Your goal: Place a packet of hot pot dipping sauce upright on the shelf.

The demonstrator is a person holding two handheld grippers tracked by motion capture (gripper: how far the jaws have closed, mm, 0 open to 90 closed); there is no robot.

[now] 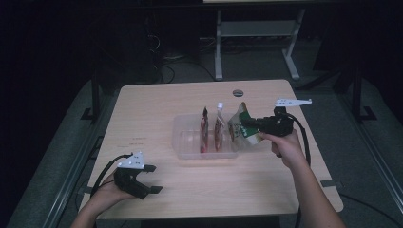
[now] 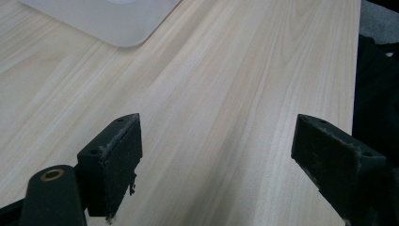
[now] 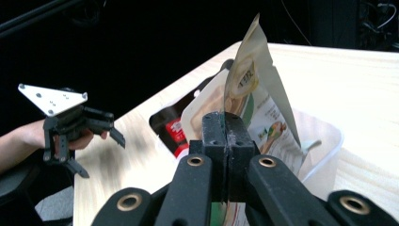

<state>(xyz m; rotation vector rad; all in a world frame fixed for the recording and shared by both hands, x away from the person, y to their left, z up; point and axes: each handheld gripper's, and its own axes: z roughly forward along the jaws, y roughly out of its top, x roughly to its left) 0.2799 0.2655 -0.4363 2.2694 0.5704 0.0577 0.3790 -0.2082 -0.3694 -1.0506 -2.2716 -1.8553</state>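
Right gripper (image 1: 251,125), jaws clamped on a green pouch (image 1: 241,127), holds it at the bin's (image 1: 186,153) right end, beside two upright pouches (image 1: 211,127). Lower it vertically into the free slot before releasing. Left gripper (image 1: 151,178) rests wide open, empty.

Light wood-grain table (image 1: 157,109), rounded corners, on white metal legs. Round dark grommet (image 1: 238,92) near far edge, centre. Clear plastic bin (image 1: 183,137) sits mid-table, slightly right of centre. Small faint dark marks on the top, left of bin. Carpeted floor below, grey.
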